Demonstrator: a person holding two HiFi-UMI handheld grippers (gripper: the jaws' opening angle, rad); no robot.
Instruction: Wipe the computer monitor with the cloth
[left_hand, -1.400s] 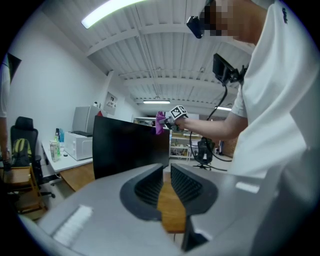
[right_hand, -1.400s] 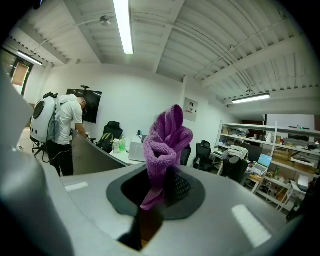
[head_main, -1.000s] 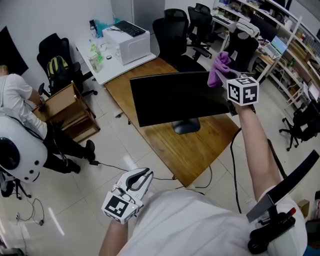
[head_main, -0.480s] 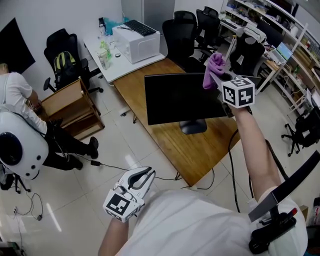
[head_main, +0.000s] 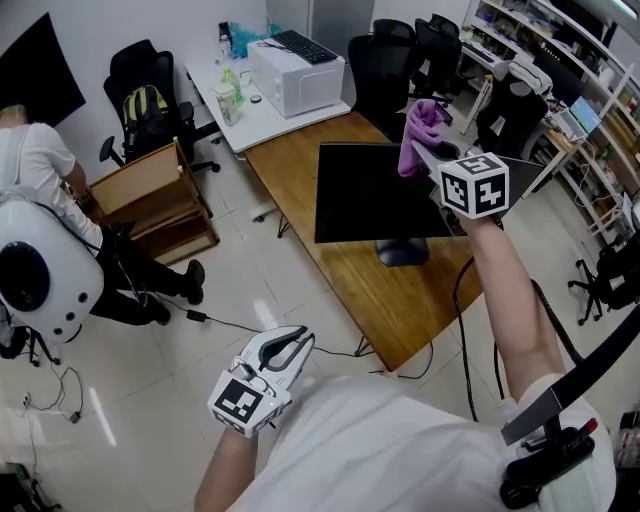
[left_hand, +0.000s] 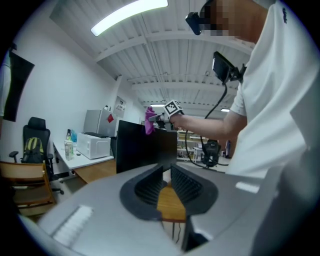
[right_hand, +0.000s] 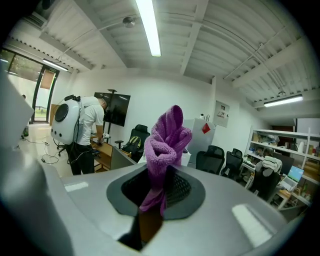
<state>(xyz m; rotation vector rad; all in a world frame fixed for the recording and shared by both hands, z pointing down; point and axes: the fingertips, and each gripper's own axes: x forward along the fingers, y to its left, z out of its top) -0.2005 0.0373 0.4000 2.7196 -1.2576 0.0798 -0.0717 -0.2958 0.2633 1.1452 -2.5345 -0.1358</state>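
Note:
A black monitor (head_main: 380, 195) stands on a wooden table (head_main: 330, 270) with its dark screen facing me. My right gripper (head_main: 428, 152) is shut on a bunched purple cloth (head_main: 420, 130) and holds it at the monitor's upper edge, towards the right side. In the right gripper view the cloth (right_hand: 167, 142) rises up out of the closed jaws of the right gripper (right_hand: 162, 182). My left gripper (head_main: 292, 346) hangs low by my body over the floor, shut and holding nothing. From the left gripper (left_hand: 167, 172) I see the monitor (left_hand: 140, 147) and the cloth (left_hand: 149, 120) from the side.
A white table (head_main: 235, 125) with a white appliance (head_main: 298, 75) and bottles stands behind the wooden one. Black office chairs (head_main: 385, 60) crowd the back. A person with a white backpack (head_main: 40, 280) bends over a wooden cabinet (head_main: 150, 200) at left. Cables trail on the floor.
My head view has shifted, so the table and monitor sit further right in the picture. The right gripper keeps the cloth at the monitor's top edge, a little further left along it. The left gripper barely moved.

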